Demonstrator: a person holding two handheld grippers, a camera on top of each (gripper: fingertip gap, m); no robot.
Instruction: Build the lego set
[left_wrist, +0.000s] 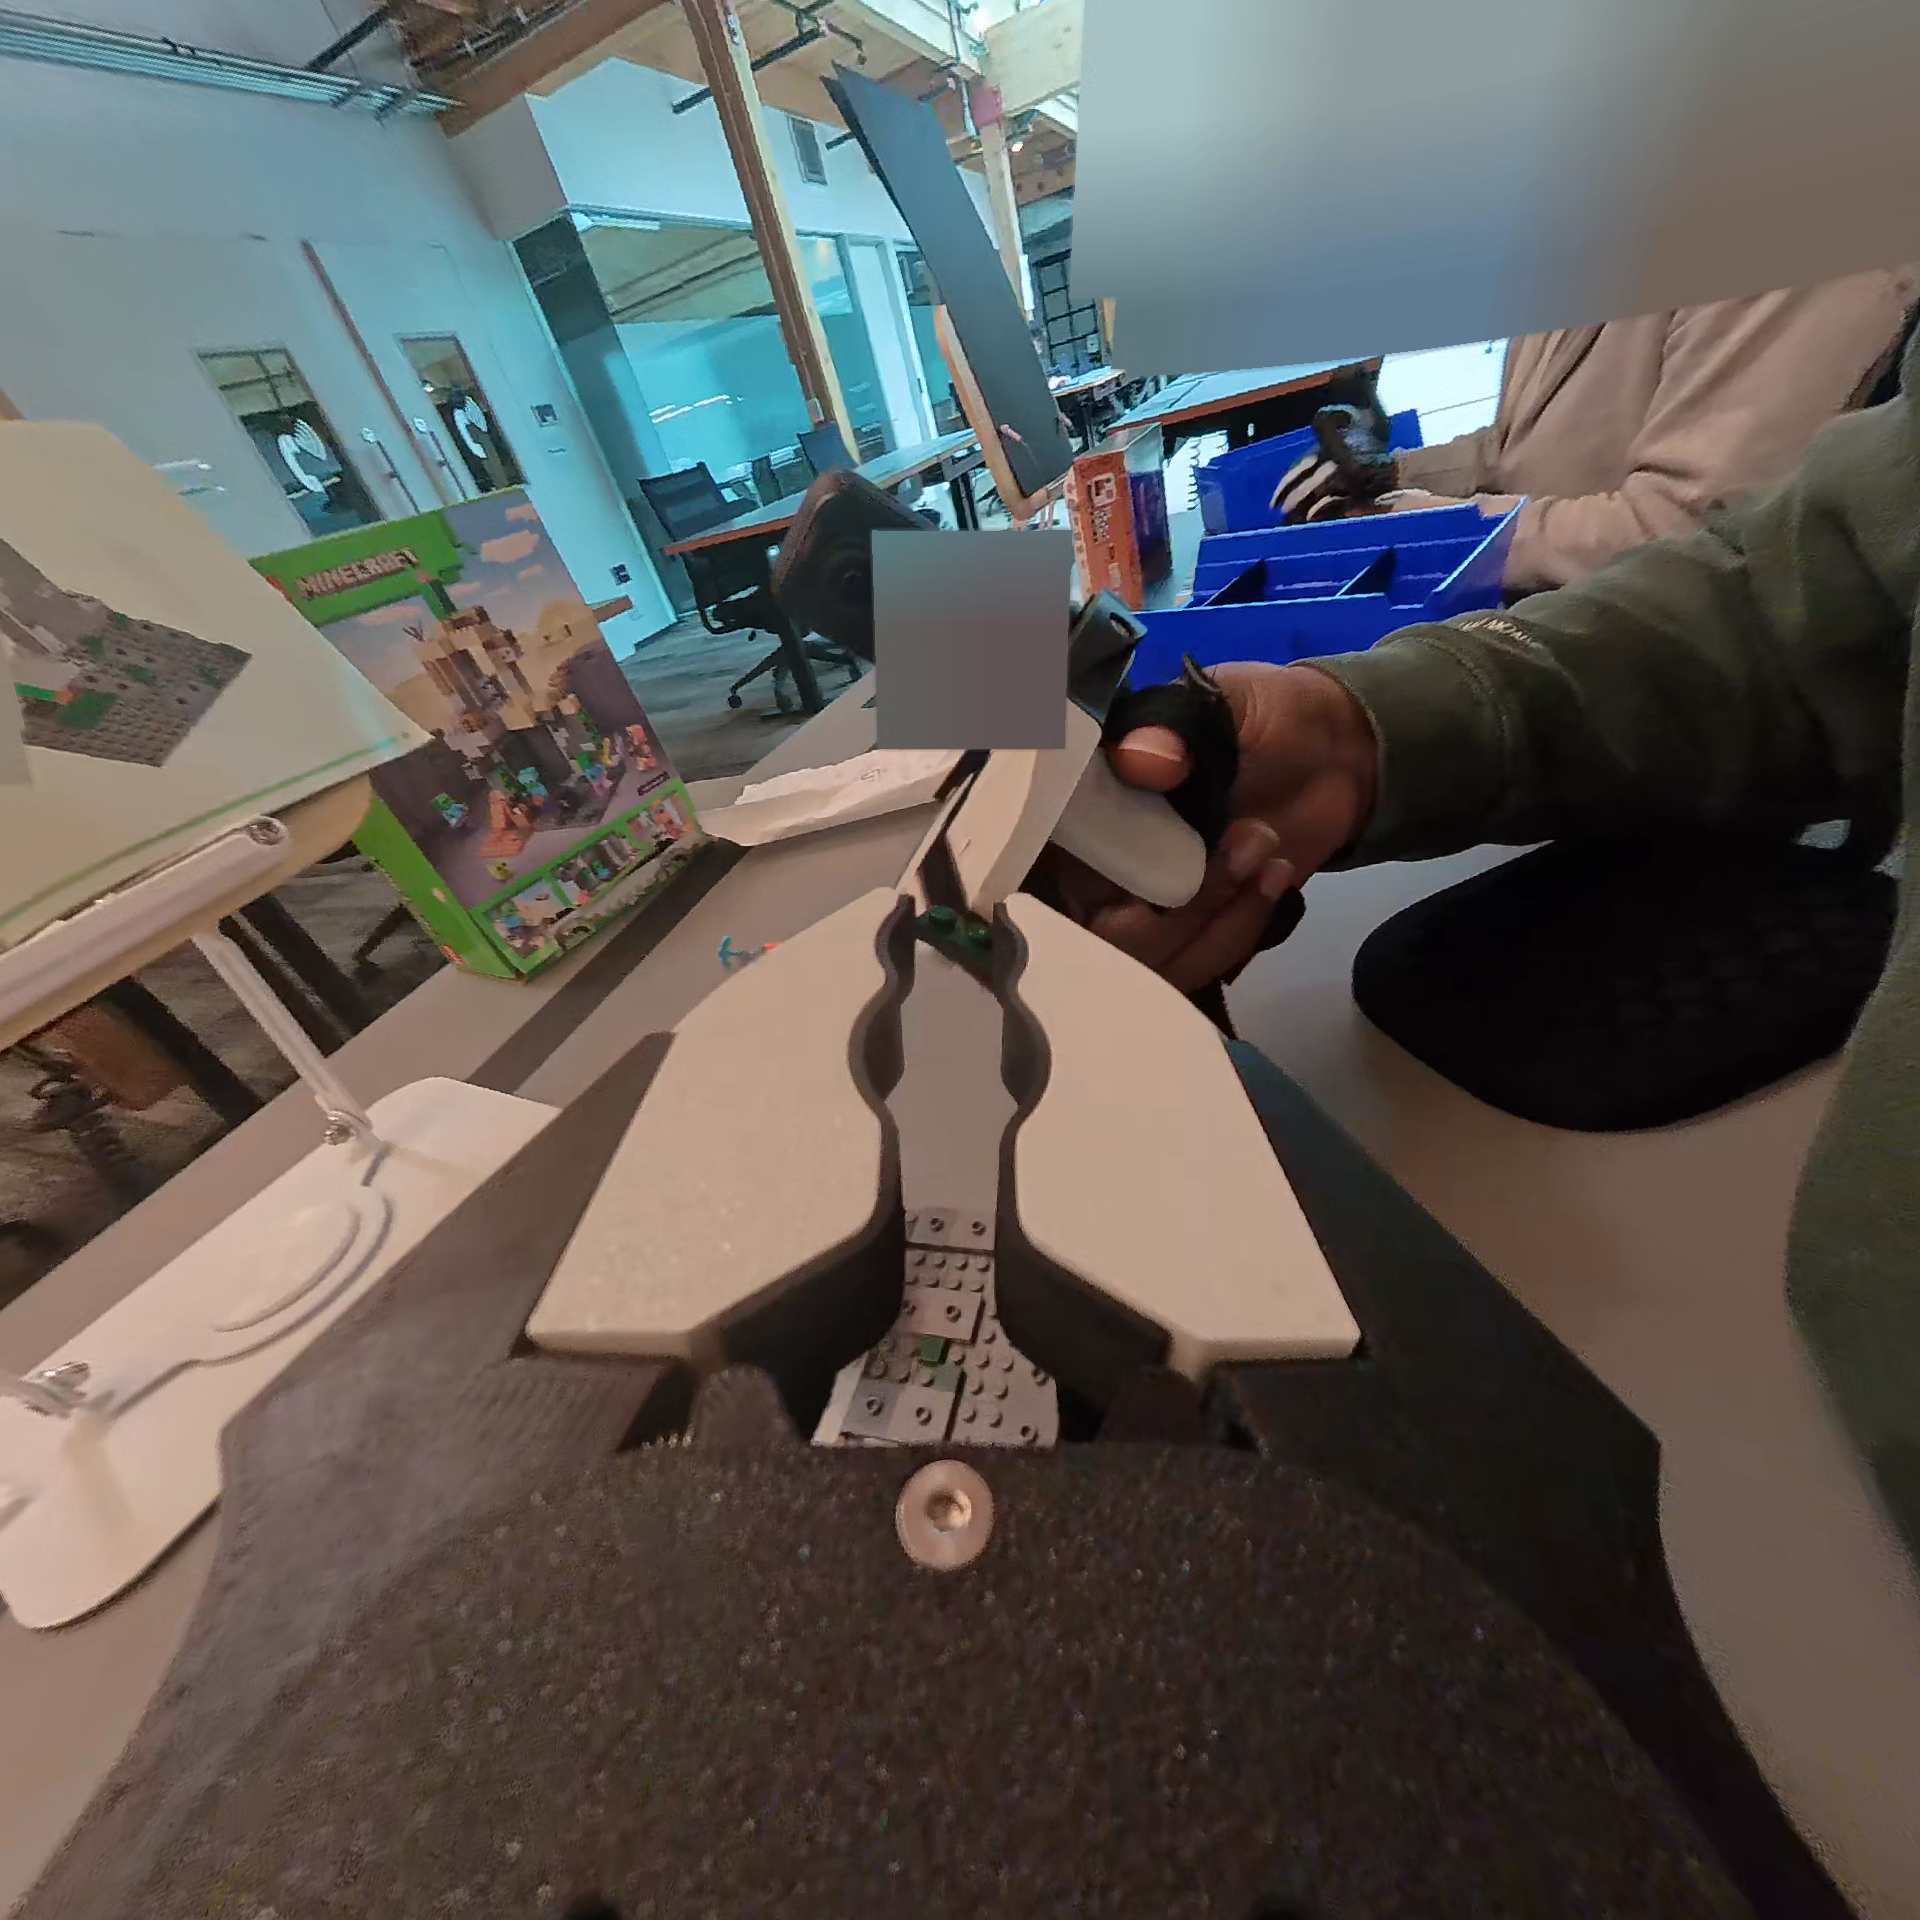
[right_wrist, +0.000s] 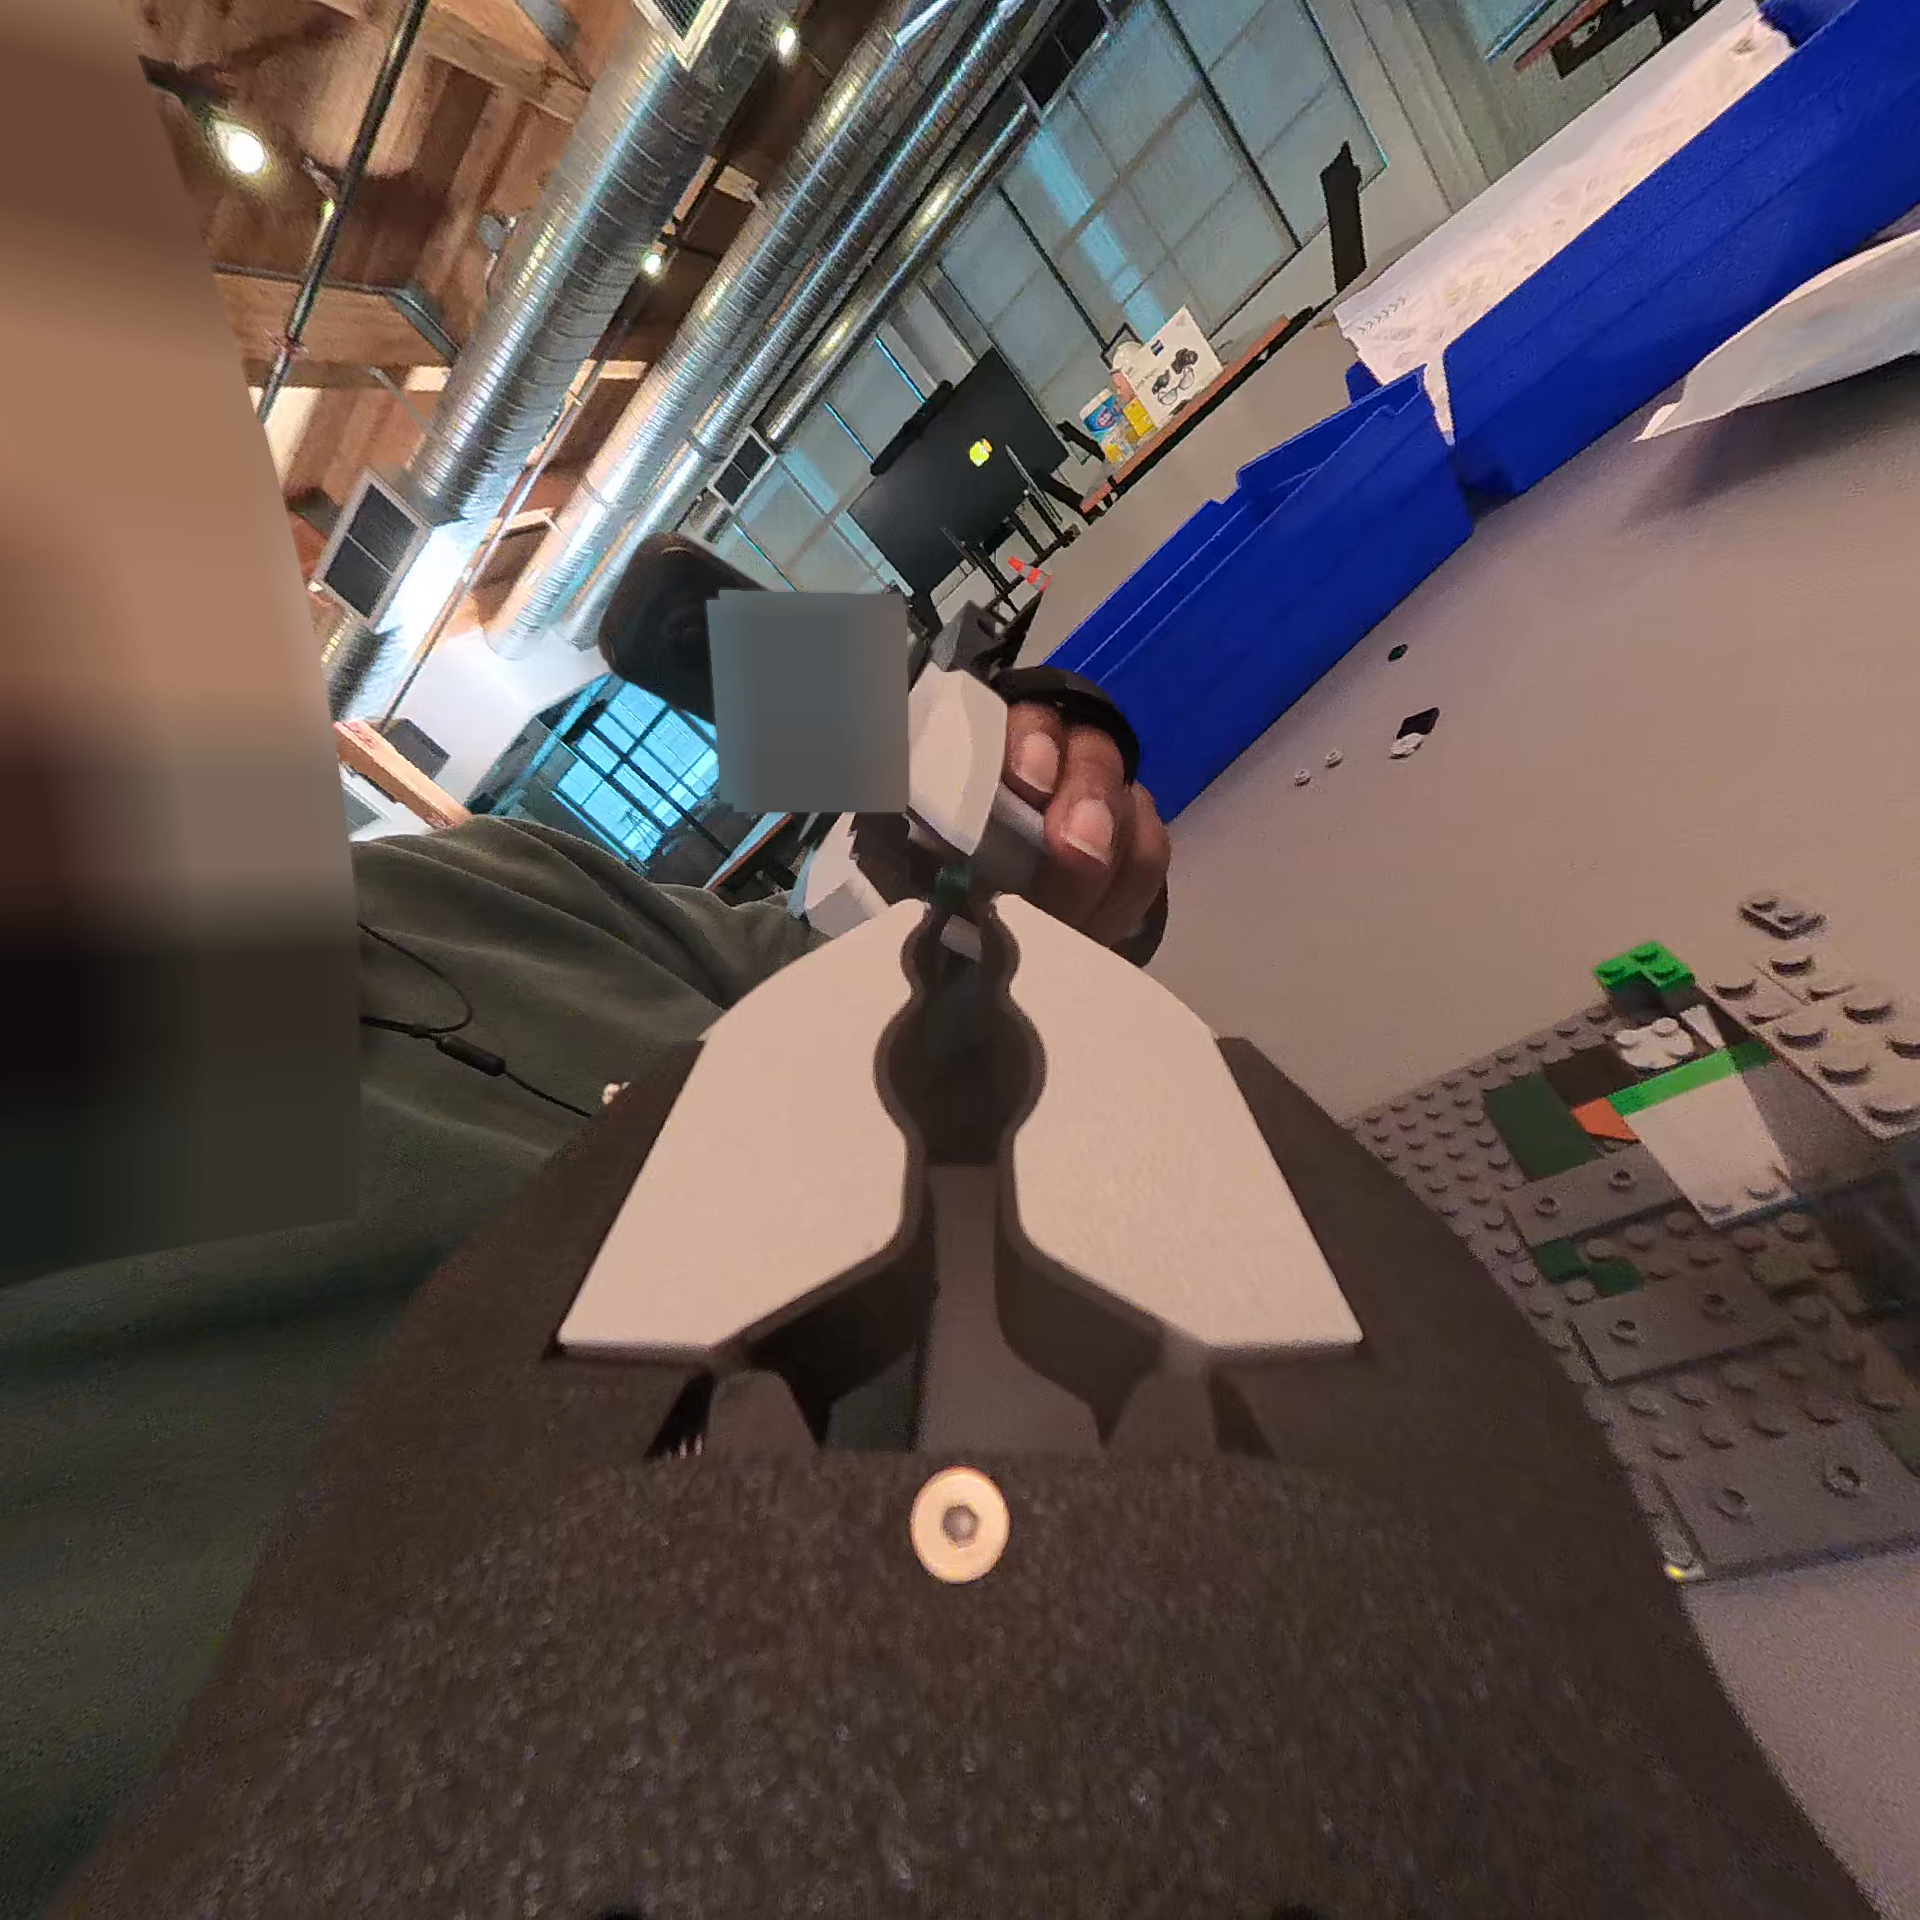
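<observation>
Two grippers meet in the air, tip to tip. My left gripper (left_wrist: 951, 925) has its fingers closed on a tiny dark green piece (left_wrist: 954, 923). My right gripper (right_wrist: 961, 930) pinches it too, I think. The piece looks light, hard and slippery, so hold its flat sides. The gray baseplate (right_wrist: 1704, 1309) sits on the desk at 3 o'clock. Blue bins (left_wrist: 1340, 582) at 1 o'clock show dividers; I can't see what's inside.

Both grippers, the left gripper (left_wrist: 951, 940) and the right gripper (right_wrist: 961, 935), are white with black inner pads. The small brick (left_wrist: 954, 923) is dark green. The studded baseplate (right_wrist: 1662, 1299) is grey with green patches. The bins (right_wrist: 1299, 582) are blue, the tabletop (right_wrist: 1455, 831) grey.
</observation>
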